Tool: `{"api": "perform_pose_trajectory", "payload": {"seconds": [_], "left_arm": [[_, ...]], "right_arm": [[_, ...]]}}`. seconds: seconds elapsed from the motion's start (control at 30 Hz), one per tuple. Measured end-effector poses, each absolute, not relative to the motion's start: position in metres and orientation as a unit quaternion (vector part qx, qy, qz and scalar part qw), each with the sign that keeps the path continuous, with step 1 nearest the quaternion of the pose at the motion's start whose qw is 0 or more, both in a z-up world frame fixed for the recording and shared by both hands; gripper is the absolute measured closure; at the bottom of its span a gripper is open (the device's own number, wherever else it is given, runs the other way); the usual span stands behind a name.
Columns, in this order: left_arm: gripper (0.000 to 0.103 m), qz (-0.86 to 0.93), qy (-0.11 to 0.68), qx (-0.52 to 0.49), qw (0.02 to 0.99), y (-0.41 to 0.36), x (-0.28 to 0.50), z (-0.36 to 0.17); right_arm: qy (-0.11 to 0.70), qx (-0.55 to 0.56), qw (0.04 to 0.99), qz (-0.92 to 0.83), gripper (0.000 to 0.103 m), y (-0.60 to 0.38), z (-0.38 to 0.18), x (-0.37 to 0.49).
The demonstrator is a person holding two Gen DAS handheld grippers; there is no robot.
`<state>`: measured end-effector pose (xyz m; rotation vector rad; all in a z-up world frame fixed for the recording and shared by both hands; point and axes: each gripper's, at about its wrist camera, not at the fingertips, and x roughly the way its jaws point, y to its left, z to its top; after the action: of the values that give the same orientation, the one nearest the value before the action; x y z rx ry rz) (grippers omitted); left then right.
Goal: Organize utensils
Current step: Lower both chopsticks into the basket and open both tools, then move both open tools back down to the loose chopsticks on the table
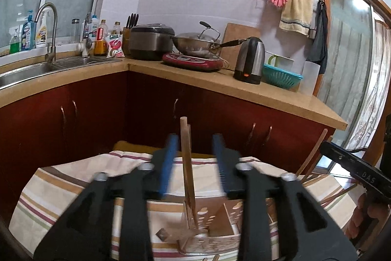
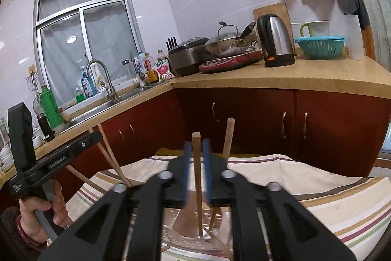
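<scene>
A clear perforated utensil holder [image 1: 220, 219] [image 2: 180, 231] stands on a striped cloth [image 1: 61, 187] [image 2: 317, 192]. My left gripper [image 1: 194, 141] is open. A wooden chopstick [image 1: 187, 163] stands upright between its blue pads [image 1: 171, 153] with a gap on each side, its lower end in the holder. My right gripper [image 2: 196, 146] is open more narrowly around another upright chopstick [image 2: 196, 163], with thin gaps at the pads [image 2: 187, 163]. More chopsticks [image 2: 228, 138] [image 1: 310, 158] lean in the holder. A hand [image 2: 36, 212] holds the left gripper's handle.
Dark red cabinets [image 1: 85, 114] [image 2: 256, 119] and a tan L-shaped counter [image 1: 220, 80] lie beyond the table. On the counter are a kettle [image 1: 249, 60], a wok [image 1: 195, 43], a rice cooker [image 1: 150, 40] and a teal colander [image 1: 281, 77]. A sink [image 1: 48, 65] is at the left.
</scene>
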<state>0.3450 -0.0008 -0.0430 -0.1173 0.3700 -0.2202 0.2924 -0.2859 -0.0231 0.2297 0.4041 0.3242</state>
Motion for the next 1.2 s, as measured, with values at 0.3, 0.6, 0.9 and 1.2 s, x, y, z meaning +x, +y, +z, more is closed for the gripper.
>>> {"api": "perform_pose_trajectory", "payload": {"seconds": [0.3,0.6,0.9,1.2], "left_arm": [[0.034,-0.11,0.161,-0.038,0.98,-0.005,0.318,-0.033],[0.026,-0.102,0.145,-0.005,0.984,-0.004,0.27,-0.034],[0.026,-0.094,0.135,0.019,0.986,0.003,0.212,-0.06],[0.026,-0.082,0.184,0.014,0.979,0.011,0.17,-0.11]], "right_arm": [[0.174,0.088,0.972,0.133,0.049,-0.29,-0.011,0.27],[0.16,0.075,0.978,0.106,0.043,-0.303,-0.004,0.236],[0.156,0.073,0.981,0.093,0.043,-0.311,-0.024,0.175],[0.198,0.067,0.973,0.093,0.043,-0.305,-0.077,0.125]]}}
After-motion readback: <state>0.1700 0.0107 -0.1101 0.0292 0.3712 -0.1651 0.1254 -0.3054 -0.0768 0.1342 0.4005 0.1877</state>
